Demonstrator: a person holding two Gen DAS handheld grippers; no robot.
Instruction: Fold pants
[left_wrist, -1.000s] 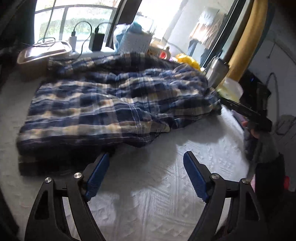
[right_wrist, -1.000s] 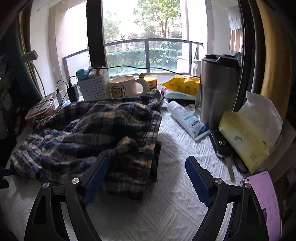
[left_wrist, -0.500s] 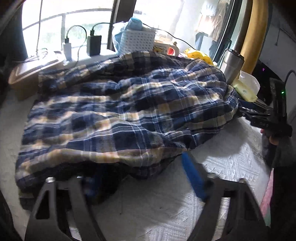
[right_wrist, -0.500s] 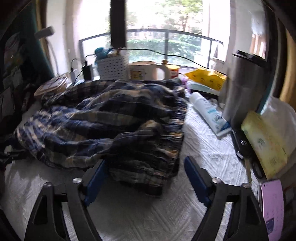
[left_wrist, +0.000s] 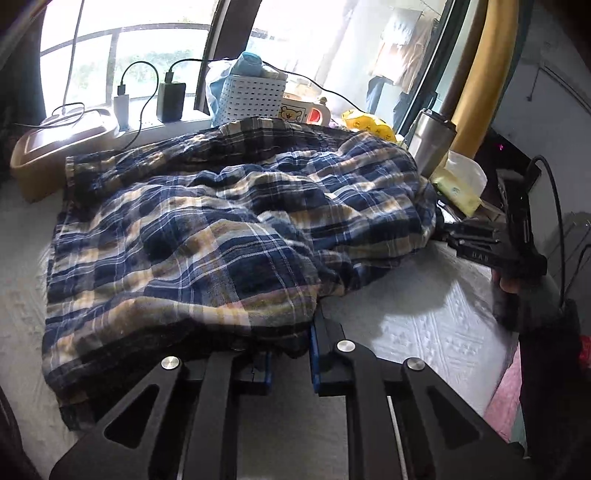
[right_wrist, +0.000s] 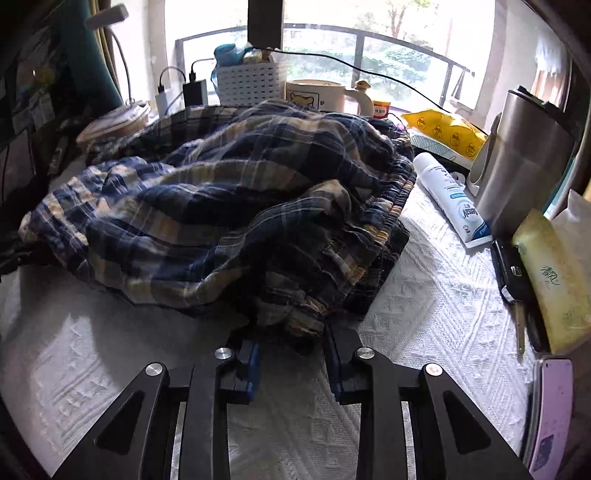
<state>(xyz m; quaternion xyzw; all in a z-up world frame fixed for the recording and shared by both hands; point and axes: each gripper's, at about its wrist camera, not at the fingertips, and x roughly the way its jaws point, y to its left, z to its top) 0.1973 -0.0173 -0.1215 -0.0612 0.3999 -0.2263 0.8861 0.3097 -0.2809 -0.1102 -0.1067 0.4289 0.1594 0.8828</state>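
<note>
My left claw (left_wrist: 290, 354) has its fingers drawn in tight on the near hem of the plaid pants (left_wrist: 229, 236), which lie rumpled across the white textured worktop (left_wrist: 417, 332). My right claw (right_wrist: 291, 354) is pinched narrow on the bunched waistband end, near a white tube (right_wrist: 452, 201) and steel tumbler (right_wrist: 517, 162).
</note>
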